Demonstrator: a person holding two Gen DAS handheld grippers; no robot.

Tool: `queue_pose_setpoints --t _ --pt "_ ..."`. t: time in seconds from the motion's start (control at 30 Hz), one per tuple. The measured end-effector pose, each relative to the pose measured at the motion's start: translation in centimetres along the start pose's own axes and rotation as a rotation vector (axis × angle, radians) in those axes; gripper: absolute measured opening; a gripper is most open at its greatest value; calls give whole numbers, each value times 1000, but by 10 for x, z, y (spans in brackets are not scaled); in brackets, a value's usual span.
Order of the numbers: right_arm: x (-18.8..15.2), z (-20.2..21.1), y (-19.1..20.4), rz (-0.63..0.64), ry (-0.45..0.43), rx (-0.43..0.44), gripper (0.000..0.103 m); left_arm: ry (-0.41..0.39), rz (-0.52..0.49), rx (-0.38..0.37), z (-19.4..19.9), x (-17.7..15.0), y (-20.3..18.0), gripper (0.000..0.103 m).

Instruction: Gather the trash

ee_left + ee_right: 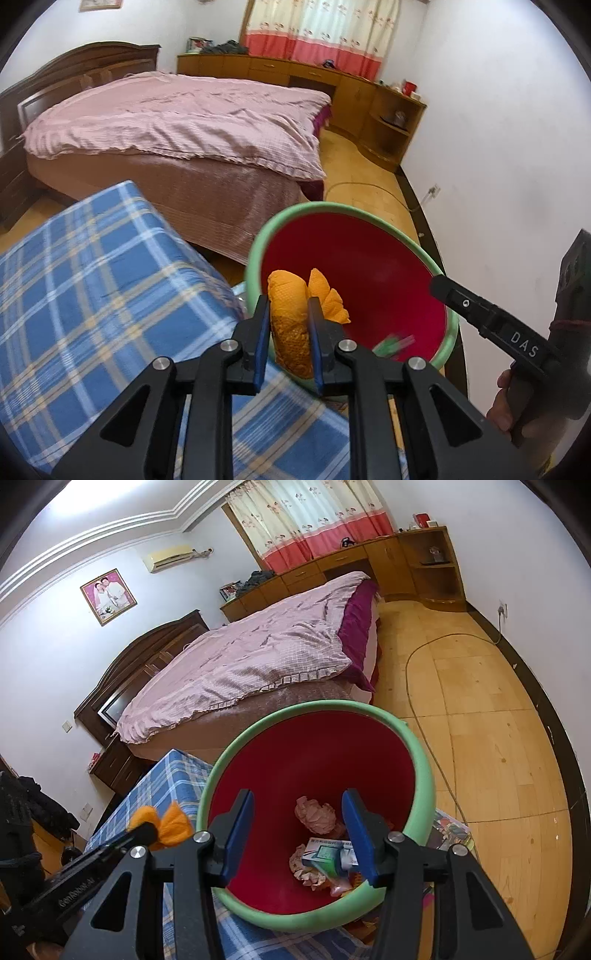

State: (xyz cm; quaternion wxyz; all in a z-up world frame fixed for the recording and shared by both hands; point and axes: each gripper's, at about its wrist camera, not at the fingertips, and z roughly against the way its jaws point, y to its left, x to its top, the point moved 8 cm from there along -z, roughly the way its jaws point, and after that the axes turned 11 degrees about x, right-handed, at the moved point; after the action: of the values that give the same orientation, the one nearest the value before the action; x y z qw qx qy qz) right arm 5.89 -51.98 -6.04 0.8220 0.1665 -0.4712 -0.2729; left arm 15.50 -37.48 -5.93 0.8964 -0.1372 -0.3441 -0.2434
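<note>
A red bin with a green rim (332, 208) (325, 705) stands beside a blue plaid surface. My left gripper (289, 306) (147, 830) is shut on a crumpled orange piece of trash (321, 291) (173, 823), held at the bin's near-left rim. My right gripper (297, 799) hangs open over the bin's mouth with nothing pressed between its blue pads; its finger (443, 288) shows in the left wrist view at the bin's right rim. In the bin lie pink crumpled paper (317, 814), a white and green box (325, 854) and more wadded paper (306, 867).
The blue plaid cover (92, 277) (173, 775) is left of the bin. A bed with a pink quilt (177, 118) (258, 646) is behind. A cable (417, 686) runs over the wooden floor; a printed sheet (450, 827) lies by the bin. Wooden cabinets (354, 88) line the far wall.
</note>
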Motion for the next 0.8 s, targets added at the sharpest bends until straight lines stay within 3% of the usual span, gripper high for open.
queue_pose_setpoints --t 0.07,0.23,0.5,0.8 --pt "2 0 -4 -5 -3 -1 54 13 -10 -7 -6 -1 -6 18" --pt "2 1 -9 -20 -9 0 57 39 -10 -15 -11 -4 -11 39" --pt "-2 6 3 1 0 12 67 28 -2 5 2 -7 1 41" --pt "-16 16 49 73 16 62 79 7 63 78 34 -15 44 41"
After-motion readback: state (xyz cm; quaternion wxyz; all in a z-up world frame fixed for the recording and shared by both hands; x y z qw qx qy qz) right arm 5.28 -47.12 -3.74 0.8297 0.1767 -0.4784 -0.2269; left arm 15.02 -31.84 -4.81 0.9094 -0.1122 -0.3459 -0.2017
